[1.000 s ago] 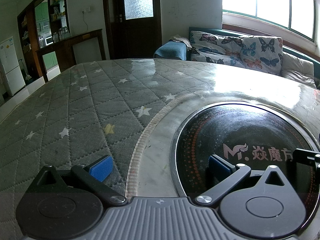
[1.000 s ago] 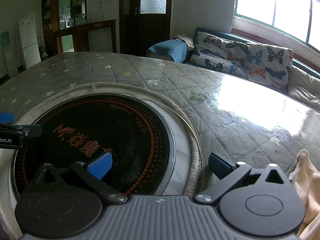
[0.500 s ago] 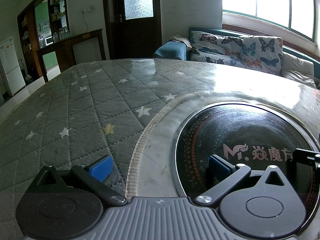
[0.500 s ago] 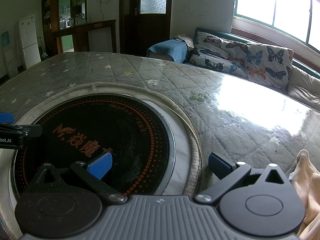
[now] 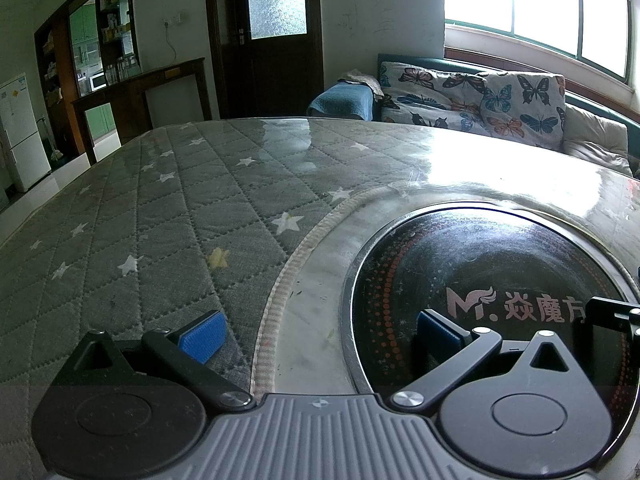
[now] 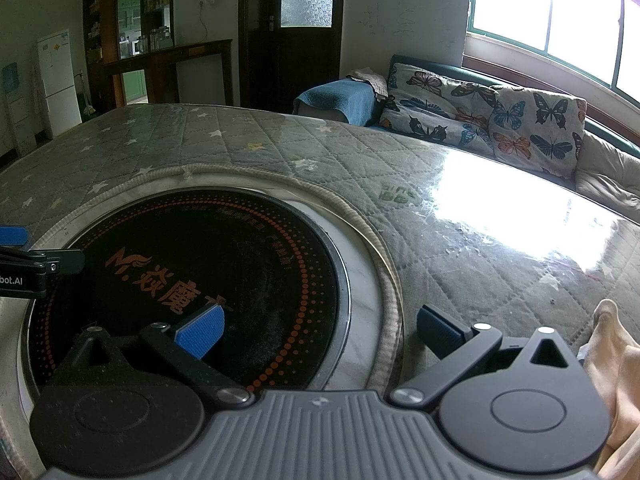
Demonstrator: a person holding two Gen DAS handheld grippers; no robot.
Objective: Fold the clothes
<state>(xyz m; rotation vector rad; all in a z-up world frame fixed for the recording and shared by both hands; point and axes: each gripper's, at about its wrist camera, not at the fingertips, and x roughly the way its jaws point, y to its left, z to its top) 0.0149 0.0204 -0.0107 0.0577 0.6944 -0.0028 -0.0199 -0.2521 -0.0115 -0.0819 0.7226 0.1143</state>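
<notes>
A pale peach garment (image 6: 616, 376) lies at the lower right edge of the right wrist view, only partly visible, just right of my right gripper (image 6: 320, 330). That gripper stands open over the rim of the black round cooktop (image 6: 224, 256), holding nothing. My left gripper (image 5: 318, 330) is also open and holds nothing, hovering where the quilted star-patterned table cover (image 5: 160, 216) meets the cooktop (image 5: 480, 264). A fingertip of the right gripper shows at the right edge of the left wrist view; the left gripper's blue pad (image 6: 10, 235) shows at the left edge of the right wrist view.
The large table carries a grey quilted cover (image 6: 460, 232) under shiny clear plastic. Behind it stands a sofa with butterfly cushions (image 6: 500, 120) and a blue cloth (image 6: 336, 100). A dark door (image 5: 276, 40), wooden shelves and a white fridge (image 5: 20, 132) line the far wall.
</notes>
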